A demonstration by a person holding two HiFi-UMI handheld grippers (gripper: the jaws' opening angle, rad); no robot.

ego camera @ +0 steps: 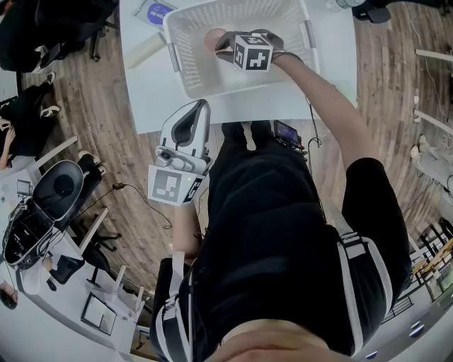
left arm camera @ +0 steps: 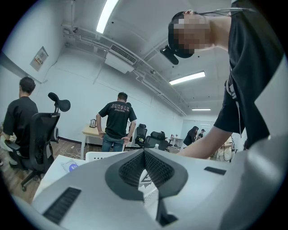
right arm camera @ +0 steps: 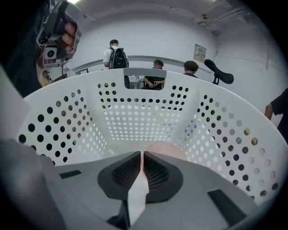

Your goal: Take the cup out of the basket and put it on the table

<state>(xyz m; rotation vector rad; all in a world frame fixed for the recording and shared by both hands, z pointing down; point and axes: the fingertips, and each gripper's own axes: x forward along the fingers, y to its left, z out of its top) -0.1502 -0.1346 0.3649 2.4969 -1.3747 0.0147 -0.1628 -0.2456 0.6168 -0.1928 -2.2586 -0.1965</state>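
Note:
A white perforated basket (ego camera: 185, 56) stands on the white table (ego camera: 283, 106). A pale pink cup (ego camera: 212, 39) lies inside it near the left wall. My right gripper (ego camera: 221, 45) reaches down into the basket. In the right gripper view its jaws (right arm camera: 141, 155) are shut on the thin pink wall of the cup (right arm camera: 167, 149), with the basket's walls (right arm camera: 144, 117) all around. My left gripper (ego camera: 200, 106) hangs at the table's front edge, away from the basket, shut on nothing. In its own view the left gripper (left arm camera: 144, 152) points level across the room.
A white roll (ego camera: 145, 49) and a blue-printed card (ego camera: 157, 10) lie on the table left of the basket. An office chair (ego camera: 60, 184) and desks stand on the wooden floor at the left. Several people (left arm camera: 117, 121) are in the room beyond.

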